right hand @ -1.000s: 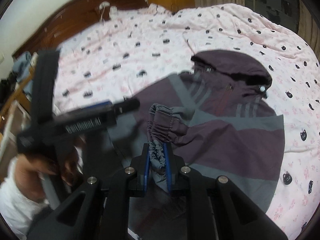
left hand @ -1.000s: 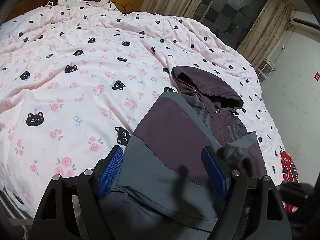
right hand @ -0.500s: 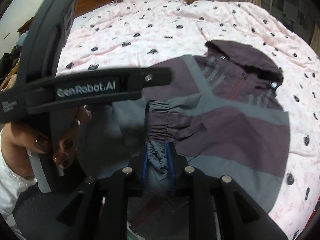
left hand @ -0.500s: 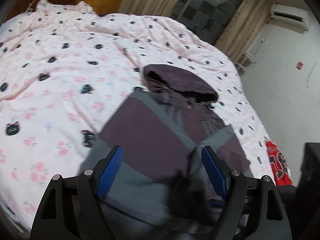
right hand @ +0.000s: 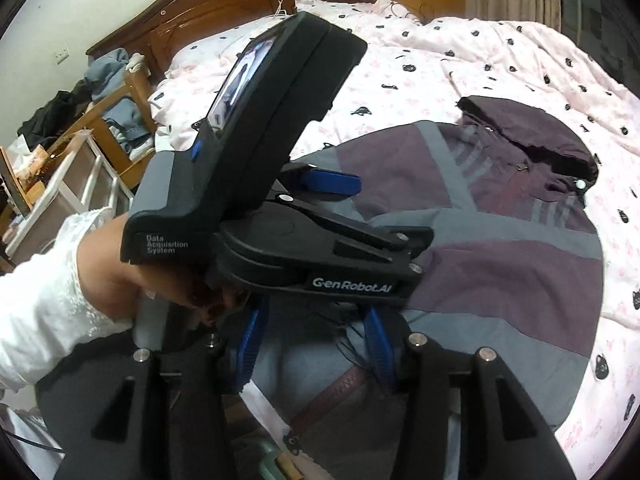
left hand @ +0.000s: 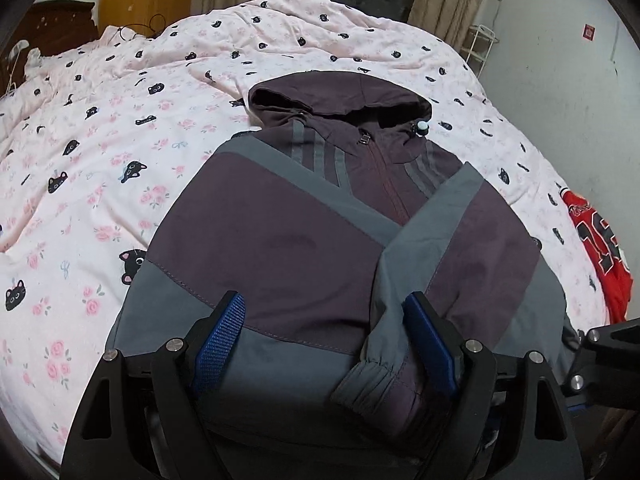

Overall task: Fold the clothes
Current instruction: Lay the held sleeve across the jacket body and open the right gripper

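Left claw [left hand: 324, 344]: spread wide, empty, hovering over the jacket's folded sleeve.
Right claw [right hand: 312, 344]: spread, empty, above the hem.
Jacket [left hand: 280, 232]: flat on the bed [left hand: 100, 168], sleeves crossed.

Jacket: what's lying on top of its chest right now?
Both sleeves are folded across the jacket front: the left sleeve underneath, the right sleeve crossing over it, its cuff near the hem. The zipper's lower part is covered.

The jacket [left hand: 320, 240] lies on the bed [left hand: 100, 152] before me, hood [left hand: 340, 100] at the far end. Both sleeves cross over its front. A jersey [left hand: 600, 248] lies off to its right.
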The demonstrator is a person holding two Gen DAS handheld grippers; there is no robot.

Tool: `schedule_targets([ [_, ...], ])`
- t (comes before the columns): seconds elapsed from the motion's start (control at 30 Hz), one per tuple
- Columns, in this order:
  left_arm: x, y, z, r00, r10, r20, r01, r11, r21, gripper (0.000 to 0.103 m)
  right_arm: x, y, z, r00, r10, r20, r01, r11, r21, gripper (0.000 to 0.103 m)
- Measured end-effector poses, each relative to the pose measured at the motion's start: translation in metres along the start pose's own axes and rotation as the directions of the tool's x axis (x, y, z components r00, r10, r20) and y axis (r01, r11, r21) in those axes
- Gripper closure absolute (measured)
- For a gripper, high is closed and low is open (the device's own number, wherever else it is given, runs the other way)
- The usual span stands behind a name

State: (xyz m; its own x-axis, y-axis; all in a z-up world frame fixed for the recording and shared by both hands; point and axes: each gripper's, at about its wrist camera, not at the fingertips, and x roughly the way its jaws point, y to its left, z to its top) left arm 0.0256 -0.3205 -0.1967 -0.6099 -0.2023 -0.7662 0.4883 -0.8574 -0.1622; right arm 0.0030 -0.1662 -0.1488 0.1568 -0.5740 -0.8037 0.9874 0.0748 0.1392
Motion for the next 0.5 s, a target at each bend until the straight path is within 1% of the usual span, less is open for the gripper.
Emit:
schedule_targets([
  [0.13, 0.002, -0.002, -0.002, 1.0, 0.019, -0.006, -0.019, 1.0, 0.017, 0.023, -0.004, 0.002, -0.006, 1.0, 0.0, -0.004, 0.0, 1.0, -0.019, 0.053],
  [0.5, 0.002, 0.003, 0.001, 1.0, 0.0, -0.011, 0.0, 1.0, -0.012, 0.023, -0.024, 0.01, -0.027, 0.999, 0.047, 0.004, -0.047, 0.995, -0.093, 0.053],
])
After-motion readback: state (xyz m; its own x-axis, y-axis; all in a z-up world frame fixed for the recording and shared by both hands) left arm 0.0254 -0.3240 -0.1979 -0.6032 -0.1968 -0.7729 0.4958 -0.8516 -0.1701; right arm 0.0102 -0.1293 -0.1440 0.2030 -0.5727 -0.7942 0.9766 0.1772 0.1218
